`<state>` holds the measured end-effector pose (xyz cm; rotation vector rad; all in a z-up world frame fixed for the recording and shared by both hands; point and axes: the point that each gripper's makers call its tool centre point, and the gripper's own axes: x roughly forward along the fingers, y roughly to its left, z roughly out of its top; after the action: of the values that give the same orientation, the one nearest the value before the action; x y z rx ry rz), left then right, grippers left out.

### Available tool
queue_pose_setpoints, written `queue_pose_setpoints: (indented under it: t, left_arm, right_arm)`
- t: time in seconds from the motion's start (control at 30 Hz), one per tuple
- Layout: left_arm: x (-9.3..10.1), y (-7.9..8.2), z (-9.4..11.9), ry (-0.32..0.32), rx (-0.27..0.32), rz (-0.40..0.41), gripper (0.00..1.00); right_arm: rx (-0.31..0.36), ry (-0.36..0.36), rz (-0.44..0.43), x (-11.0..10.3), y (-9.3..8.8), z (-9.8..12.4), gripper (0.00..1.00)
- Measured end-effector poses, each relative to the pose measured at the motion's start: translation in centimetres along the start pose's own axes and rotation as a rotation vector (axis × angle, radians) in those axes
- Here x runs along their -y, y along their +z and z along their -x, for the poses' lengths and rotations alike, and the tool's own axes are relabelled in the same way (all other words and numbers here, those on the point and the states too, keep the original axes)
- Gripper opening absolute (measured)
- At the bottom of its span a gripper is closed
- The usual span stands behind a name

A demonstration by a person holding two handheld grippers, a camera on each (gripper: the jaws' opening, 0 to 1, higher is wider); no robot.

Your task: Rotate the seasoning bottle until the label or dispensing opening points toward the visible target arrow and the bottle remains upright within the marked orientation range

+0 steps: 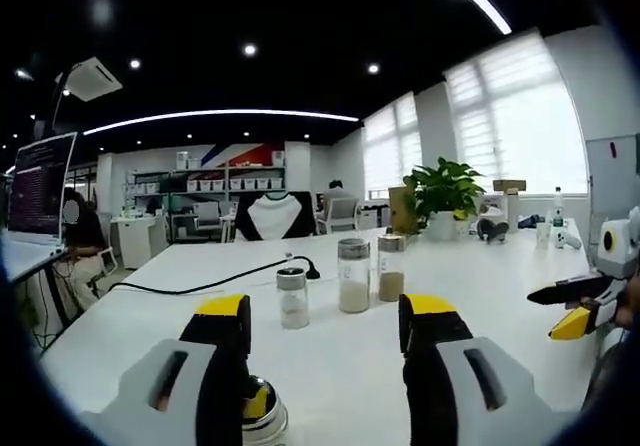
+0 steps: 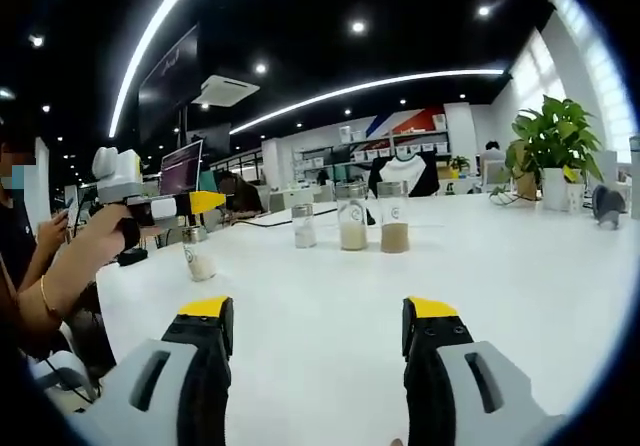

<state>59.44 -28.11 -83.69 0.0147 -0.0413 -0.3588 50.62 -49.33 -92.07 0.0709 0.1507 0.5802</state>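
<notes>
Here, on the white table (image 1: 470,296):
Left gripper (image 1: 325,341): fingers spread wide, nothing between them; a metal-capped bottle (image 1: 262,406) sits just by its left finger, low in the left gripper view.
Right gripper (image 2: 317,341): fingers spread, gripping nothing, over bare tabletop.
Bottles: three stand upright mid-table, a short one (image 1: 292,298), then a taller pale-filled one (image 1: 353,276) and a brown-filled one (image 1: 391,268) close together.
Cable (image 1: 210,284): black, lying behind the bottles.
Plant (image 1: 442,196): at the far edge.
</notes>
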Motion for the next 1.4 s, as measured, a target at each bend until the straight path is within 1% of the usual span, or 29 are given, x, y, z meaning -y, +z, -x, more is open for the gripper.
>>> queue_pose_setpoints:
  t: [0.07, 0.17, 0.23, 0.33, 0.5, 0.53, 0.6, 0.73, 0.8, 0.9, 1.0, 1.17, 1.23, 1.3, 1.33, 1.4]
  left_arm:
    - [0.4, 0.8, -0.6, -0.013, 0.018, 0.002, 0.63]
    - [0.9, 1.3, -1.4, -0.028, 0.028, 0.004, 0.63]
    - [1.0, 1.1, -1.9, -0.032, 0.006, -0.008, 0.62]
    - [1.0, 0.8, -2.7, -0.023, -0.003, -0.007, 0.62]
    - [0.9, 0.6, -3.9, 0.001, 0.002, 0.023, 0.62]
    - [0.7, 0.7, -4.3, -0.004, -0.001, 0.018, 0.62]
    - [-0.5, 1.5, -4.7, 0.040, 0.037, 0.056, 0.62]
    - [-1.5, 2.4, -5.6, 0.039, 0.050, 0.067, 0.62]
    - [-1.7, 2.6, -6.2, 0.040, 0.049, 0.052, 0.62]
    - [-1.7, 2.3, -7.0, 0.033, 0.019, -0.001, 0.62]
    - [-1.8, 2.2, -7.9, 0.041, 0.015, -0.002, 0.62]
    - [-2.6, 2.1, -9.6, 0.053, 0.019, 0.016, 0.62]
    - [-3.4, 1.9, -10.3, 0.090, 0.023, 0.037, 0.62]
    - [-3.8, 1.5, -11.1, 0.100, 0.020, 0.053, 0.62]
    - [-3.5, 1.5, -11.1, 0.101, 0.019, 0.059, 0.62]
    - [-3.5, 1.1, -11.8, 0.100, 0.006, 0.070, 0.62]
  right_arm:
    - [-0.005, -0.006, 0.005, 0.2, 0.0, 0.1, 0.69]
    - [-0.001, -0.010, 0.006, 0.3, 0.1, 0.2, 0.69]
    - [-0.001, -0.015, 0.009, 0.4, 0.2, 0.3, 0.69]
    - [-0.003, -0.022, 0.008, 0.6, 0.2, 0.4, 0.69]
    - [-0.001, -0.041, 0.004, 1.1, 0.6, 0.7, 0.69]
    - [0.000, -0.042, 0.009, 1.1, 0.7, 0.7, 0.69]
    - [0.005, -0.043, 0.019, 1.1, 1.1, 0.8, 0.69]
    - [0.008, -0.042, 0.028, 1.1, 1.3, 0.8, 0.69]
    - [0.007, -0.044, 0.029, 1.1, 1.2, 0.6, 0.69]
    - [-0.012, -0.041, 0.038, 1.0, 0.8, 0.3, 0.69]
    - [-0.015, -0.042, 0.044, 0.8, 0.8, 0.4, 0.69]
    - [-0.032, -0.048, 0.067, 0.8, 0.8, 0.3, 0.69]
    - [-0.034, -0.050, 0.069, 0.8, 0.8, 0.2, 0.69]
    - [-0.037, -0.055, 0.068, 0.9, 0.8, 0.2, 0.69]
    - [-0.037, -0.059, 0.069, 0.9, 0.9, 0.3, 0.69]
    - [-0.034, -0.067, 0.068, 1.0, 1.0, 0.4, 0.69]
